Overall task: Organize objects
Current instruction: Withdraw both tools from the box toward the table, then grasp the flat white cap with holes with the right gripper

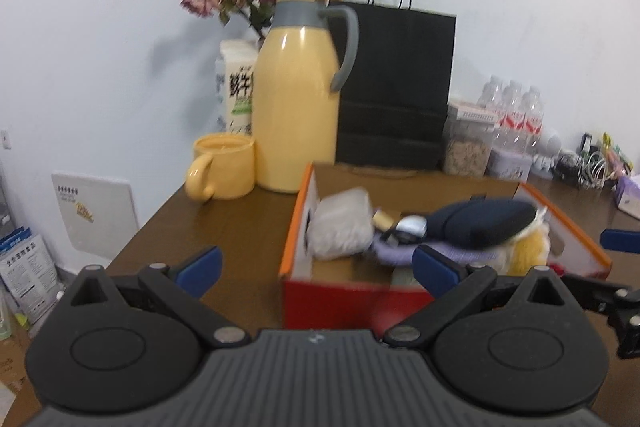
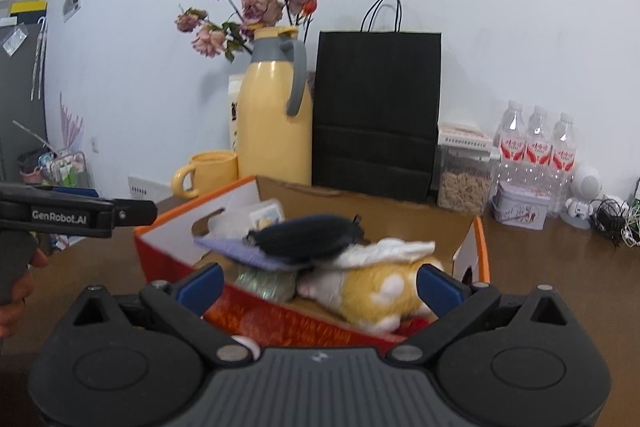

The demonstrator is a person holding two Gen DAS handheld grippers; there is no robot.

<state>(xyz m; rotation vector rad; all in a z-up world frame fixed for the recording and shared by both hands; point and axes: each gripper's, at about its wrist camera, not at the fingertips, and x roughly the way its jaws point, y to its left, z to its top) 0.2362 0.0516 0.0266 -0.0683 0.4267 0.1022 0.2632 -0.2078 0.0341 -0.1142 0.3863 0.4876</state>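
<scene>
An open red and orange cardboard box (image 1: 294, 227) (image 2: 168, 251) sits on the brown table. Inside lie a dark navy pouch (image 1: 480, 223) (image 2: 308, 237), a lilac cloth (image 1: 396, 251) (image 2: 236, 249), a white packet (image 1: 342, 227) and a yellow and white plush toy (image 2: 380, 291) (image 1: 528, 253). My left gripper (image 1: 318, 267) is open, its blue pads straddling the box's near left corner with nothing held. My right gripper (image 2: 320, 281) is open in front of the box's near wall, also with nothing held. The left gripper's body (image 2: 76, 213) shows at the left of the right wrist view.
Behind the box stand a yellow thermos jug (image 1: 296, 99) (image 2: 276, 123), a yellow mug (image 1: 224, 167), a black paper bag (image 1: 396, 83) (image 2: 376, 111), dried roses, a jar of grains (image 2: 464, 179), three water bottles (image 2: 536, 147) and a small tin (image 2: 520, 211). Cables lie at the far right.
</scene>
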